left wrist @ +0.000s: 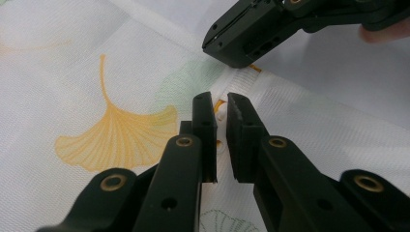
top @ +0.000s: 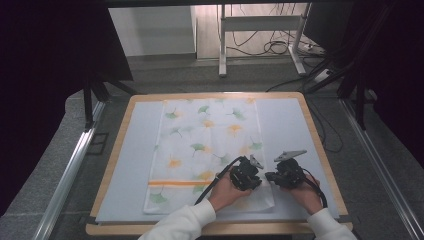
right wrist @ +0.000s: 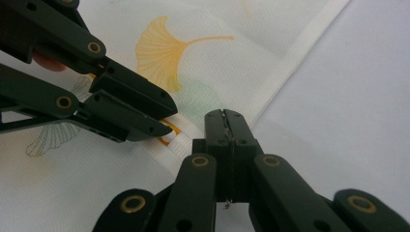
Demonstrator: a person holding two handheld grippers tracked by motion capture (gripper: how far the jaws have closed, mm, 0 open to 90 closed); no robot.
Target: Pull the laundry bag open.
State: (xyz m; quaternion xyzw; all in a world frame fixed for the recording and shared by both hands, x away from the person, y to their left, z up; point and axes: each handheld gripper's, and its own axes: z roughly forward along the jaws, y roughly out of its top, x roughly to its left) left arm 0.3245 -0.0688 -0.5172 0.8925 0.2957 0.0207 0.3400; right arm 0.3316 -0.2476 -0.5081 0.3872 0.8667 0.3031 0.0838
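Observation:
A white cloth [top: 205, 145] printed with yellow and green ginkgo leaves and an orange stripe lies flat on the mat. Both grippers work at its near right corner. My left gripper [left wrist: 220, 99] points down at the cloth by the stripe's end; its jaws stand a narrow slit apart, and the cloth shows through the slit. In the high view this left gripper [top: 257, 177] sits just left of my right gripper [top: 268, 176]. The right gripper [right wrist: 225, 114] is shut, its tips down on the cloth's white hem [right wrist: 285, 67]. Whether the hem is pinched I cannot tell.
The cloth rests on a pale blue-grey mat [top: 285, 125] covering a wooden table [top: 320, 145]. Bare mat lies to the right of the hem. Black curtains flank the table, and cables and a metal frame stand on the floor beyond its far edge.

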